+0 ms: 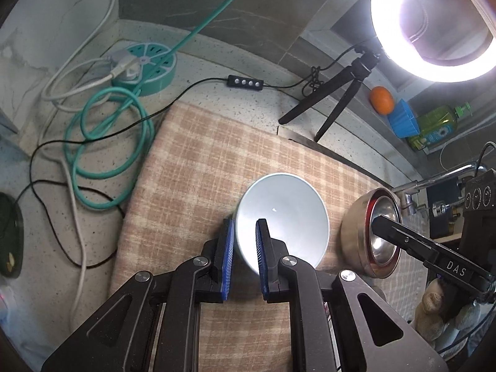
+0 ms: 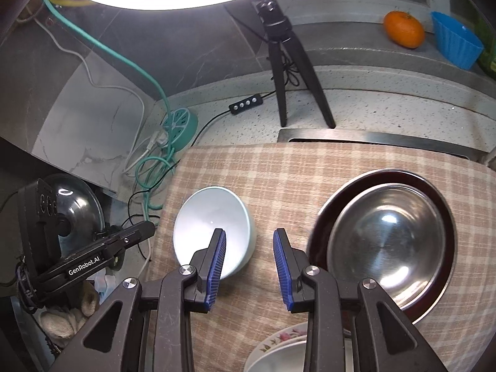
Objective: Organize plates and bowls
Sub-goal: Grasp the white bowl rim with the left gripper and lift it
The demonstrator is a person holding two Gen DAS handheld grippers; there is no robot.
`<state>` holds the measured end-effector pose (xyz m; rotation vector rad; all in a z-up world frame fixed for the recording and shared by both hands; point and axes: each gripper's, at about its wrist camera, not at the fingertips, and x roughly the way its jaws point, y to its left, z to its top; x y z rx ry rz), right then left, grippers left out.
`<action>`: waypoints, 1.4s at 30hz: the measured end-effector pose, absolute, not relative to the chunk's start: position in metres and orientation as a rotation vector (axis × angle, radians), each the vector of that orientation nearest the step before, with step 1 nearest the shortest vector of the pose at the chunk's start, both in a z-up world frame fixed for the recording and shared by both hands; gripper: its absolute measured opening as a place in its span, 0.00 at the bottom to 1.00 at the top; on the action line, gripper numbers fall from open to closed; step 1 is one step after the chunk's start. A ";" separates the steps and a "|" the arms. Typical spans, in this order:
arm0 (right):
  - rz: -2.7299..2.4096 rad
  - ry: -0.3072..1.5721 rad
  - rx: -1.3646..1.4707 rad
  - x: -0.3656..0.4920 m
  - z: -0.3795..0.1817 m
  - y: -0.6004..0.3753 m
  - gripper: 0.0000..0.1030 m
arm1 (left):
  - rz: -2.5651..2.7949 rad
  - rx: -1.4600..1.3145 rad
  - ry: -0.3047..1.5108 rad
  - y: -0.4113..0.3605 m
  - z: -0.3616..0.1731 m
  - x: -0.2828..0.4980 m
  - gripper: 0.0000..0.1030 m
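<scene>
A pale blue bowl (image 1: 288,214) (image 2: 214,217) rests on the checked cloth (image 1: 198,167) (image 2: 279,167). My left gripper (image 1: 245,226) is open, its fingers astride the bowl's near left rim. A steel bowl (image 2: 390,241) sits inside a dark red-rimmed bowl (image 2: 440,198); both show at the right of the left wrist view (image 1: 372,232). My right gripper (image 2: 249,237) is open and empty above the cloth, between the blue bowl and the steel bowl. A flowered plate (image 2: 276,347) lies at the bottom edge, under the right gripper.
A ring light (image 1: 434,24) on a black tripod (image 2: 288,71) stands behind the cloth. A teal power strip (image 1: 145,68) and coiled cables (image 1: 105,148) lie at the left. An orange (image 2: 403,28), a blue cup (image 2: 455,43) and a green bottle (image 1: 440,124) sit on the back ledge. A tap (image 1: 434,179) is at the right.
</scene>
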<state>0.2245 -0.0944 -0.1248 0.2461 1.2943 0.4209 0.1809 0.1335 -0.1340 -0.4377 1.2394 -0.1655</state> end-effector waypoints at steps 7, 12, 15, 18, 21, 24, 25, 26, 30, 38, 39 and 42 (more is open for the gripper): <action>0.431 1.354 0.251 0.234 -0.143 -0.075 0.28 | -0.182 -0.469 1.261 0.135 -0.144 0.184 0.12; 0.424 1.376 0.235 0.239 -0.155 -0.064 0.28 | -0.200 -0.461 1.275 0.130 -0.151 0.187 0.12; 0.424 1.385 0.218 0.241 -0.160 -0.058 0.28 | -0.203 -0.455 1.284 0.128 -0.155 0.189 0.12; 0.414 1.387 0.170 0.241 -0.163 -0.053 0.28 | -0.205 -0.446 1.294 0.126 -0.159 0.190 0.12; 0.406 1.391 0.151 0.241 -0.167 -0.051 0.28 | -0.207 -0.445 1.299 0.125 -0.163 0.190 0.13; 0.405 1.400 0.139 0.242 -0.172 -0.050 0.27 | -0.206 -0.442 1.304 0.124 -0.166 0.191 0.12; 0.404 1.403 0.134 0.243 -0.173 -0.050 0.26 | -0.205 -0.442 1.305 0.124 -0.167 0.191 0.12; 0.404 1.406 0.127 0.243 -0.174 -0.049 0.24 | -0.203 -0.442 1.307 0.124 -0.168 0.192 0.12; 0.399 1.413 0.101 0.244 -0.181 -0.047 0.21 | -0.199 -0.455 1.316 0.124 -0.172 0.193 0.12; 0.388 1.436 0.112 0.245 -0.189 -0.052 0.13 | -0.193 -0.439 1.319 0.121 -0.175 0.192 0.09; 0.387 1.437 0.110 0.245 -0.189 -0.052 0.12 | -0.194 -0.440 1.319 0.121 -0.175 0.192 0.09; 0.375 1.439 0.118 0.245 -0.191 -0.054 0.09 | -0.190 -0.435 1.318 0.120 -0.174 0.192 0.09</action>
